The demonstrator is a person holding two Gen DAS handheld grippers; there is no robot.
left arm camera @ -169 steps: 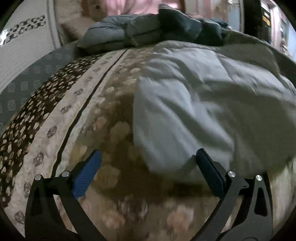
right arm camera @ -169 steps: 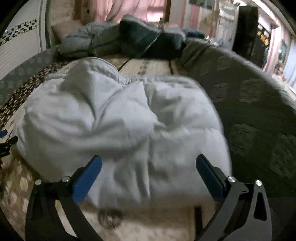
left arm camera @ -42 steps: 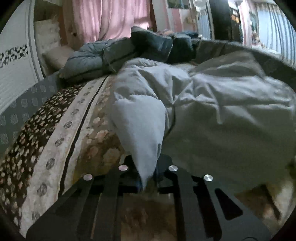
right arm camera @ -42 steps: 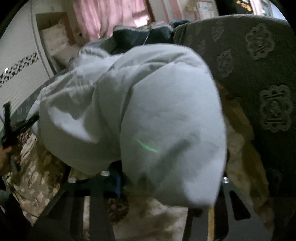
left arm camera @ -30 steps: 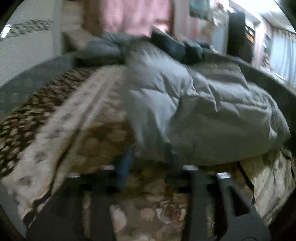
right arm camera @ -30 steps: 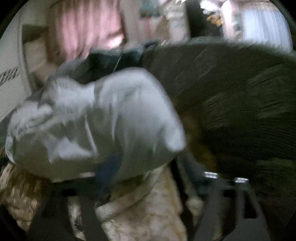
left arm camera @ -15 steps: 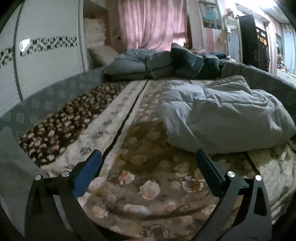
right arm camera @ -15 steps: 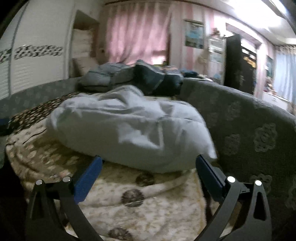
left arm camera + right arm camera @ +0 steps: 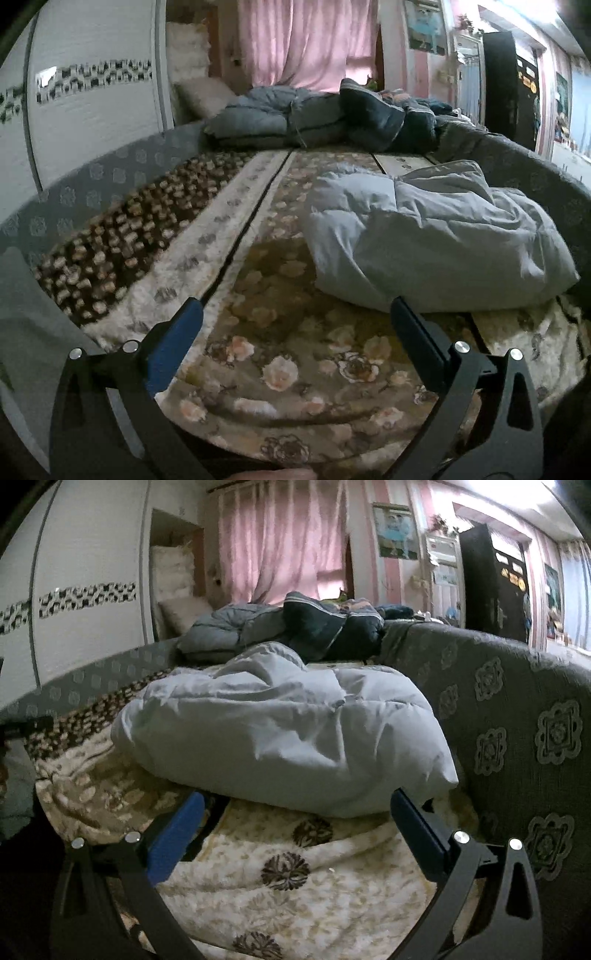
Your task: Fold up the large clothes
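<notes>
Your left gripper (image 9: 295,325) stands with its blue-padded jaws fully apart and nothing between them, above the floral brown and cream blanket (image 9: 280,354) that covers the bed. Your right gripper (image 9: 295,812) likewise has its jaws wide apart, empty. The pale blue-grey padded jacket (image 9: 280,731) lies bundled on the blanket, free of both grippers: ahead and to the right in the left wrist view (image 9: 436,243), directly beyond the fingers in the right wrist view, its near edge just past them. Its right side sits next to the grey patterned upholstered side wall (image 9: 517,723). A pile of grey and dark blue quilted bedding (image 9: 295,627) rests at the far end, well apart from the jacket.
</notes>
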